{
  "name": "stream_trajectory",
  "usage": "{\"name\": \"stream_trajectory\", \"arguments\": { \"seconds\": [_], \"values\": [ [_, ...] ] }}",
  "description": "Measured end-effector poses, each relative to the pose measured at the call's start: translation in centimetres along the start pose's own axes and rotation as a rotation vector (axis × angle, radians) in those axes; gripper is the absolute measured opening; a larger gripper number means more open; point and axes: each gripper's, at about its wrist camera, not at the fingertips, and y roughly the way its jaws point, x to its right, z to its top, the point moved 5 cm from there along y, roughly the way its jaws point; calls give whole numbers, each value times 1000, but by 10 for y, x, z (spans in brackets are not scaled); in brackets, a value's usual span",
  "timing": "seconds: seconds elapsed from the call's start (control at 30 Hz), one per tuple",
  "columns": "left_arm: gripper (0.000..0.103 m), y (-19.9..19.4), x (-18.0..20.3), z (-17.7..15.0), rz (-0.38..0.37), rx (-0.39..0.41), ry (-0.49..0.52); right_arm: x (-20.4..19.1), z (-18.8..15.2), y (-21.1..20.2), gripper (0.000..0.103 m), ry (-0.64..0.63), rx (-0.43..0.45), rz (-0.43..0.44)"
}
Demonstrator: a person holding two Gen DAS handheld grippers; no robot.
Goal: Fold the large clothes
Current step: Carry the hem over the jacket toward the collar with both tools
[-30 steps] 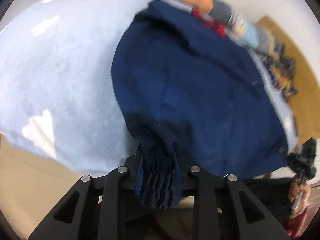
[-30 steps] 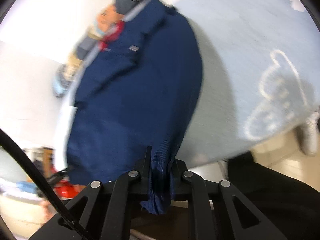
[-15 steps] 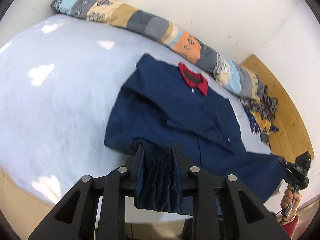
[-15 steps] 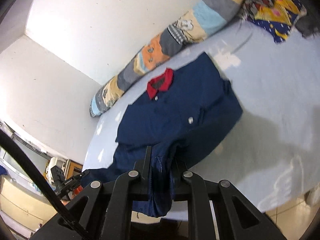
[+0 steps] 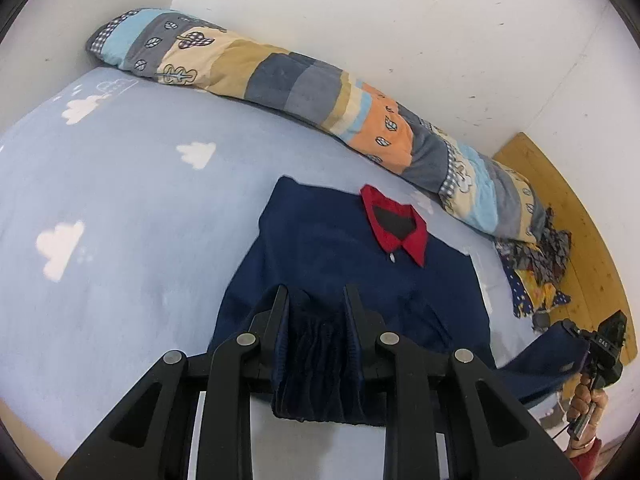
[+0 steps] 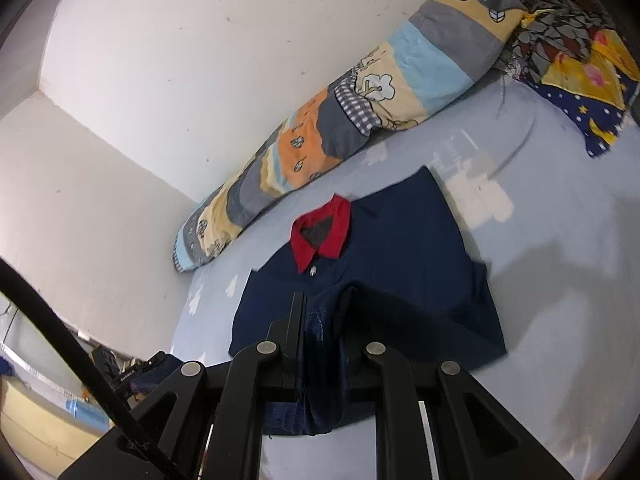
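- Holding the ribbed hem of the navy jacket (image 5: 360,280) in both tools, the person has its lower edge lifted off the pale blue bedsheet (image 5: 120,200) while the collar end lies flat.
- Left gripper (image 5: 314,308): jaws narrow, clamped on a bunched fold of the ribbed hem, which hangs out below the fingers.
- Right gripper (image 6: 322,312): jaws narrower, pinching the other corner of the hem (seen from the left wrist view, that corner stretches out to the right gripper at the frame's lower right).
- My reading of the step: carrying the hem toward the collar to fold the jacket across its middle.
- To do it well: keep both corners level and the hem taut between them, so the fold line runs straight across the body; bring the hem down just short of the red collar (image 5: 394,232), not over it; let go only once the cloth rests flat.
- Risk (a judgement): if one hand leads, the fold skews and the side edges stop matching.
- Where it lies: near the middle of the bed, well clear of the striped patchwork quilt (image 5: 300,80) rolled along the wall and the heap of patterned clothes (image 5: 536,264) by the wooden headboard (image 5: 580,208).
- Long axis: runs from hem to collar, away from the person, with the collar pointing toward the wall and the quilt.
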Motion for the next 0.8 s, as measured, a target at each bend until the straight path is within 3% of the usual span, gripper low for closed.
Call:
{"name": "stream_trajectory", "arguments": {
  "seconds": [0.4, 0.67, 0.8],
  "values": [
    [24, 140, -4, 83, 68, -90, -56, 43, 90, 110, 14, 84, -36, -65],
    [24, 246, -32, 110, 133, -184, -152, 98, 130, 193, 14, 210, -92, -111],
    [24, 276, -39, 113, 143, -217, -191, 123, 140, 230, 15, 300, -120, -127]
  ]
}}
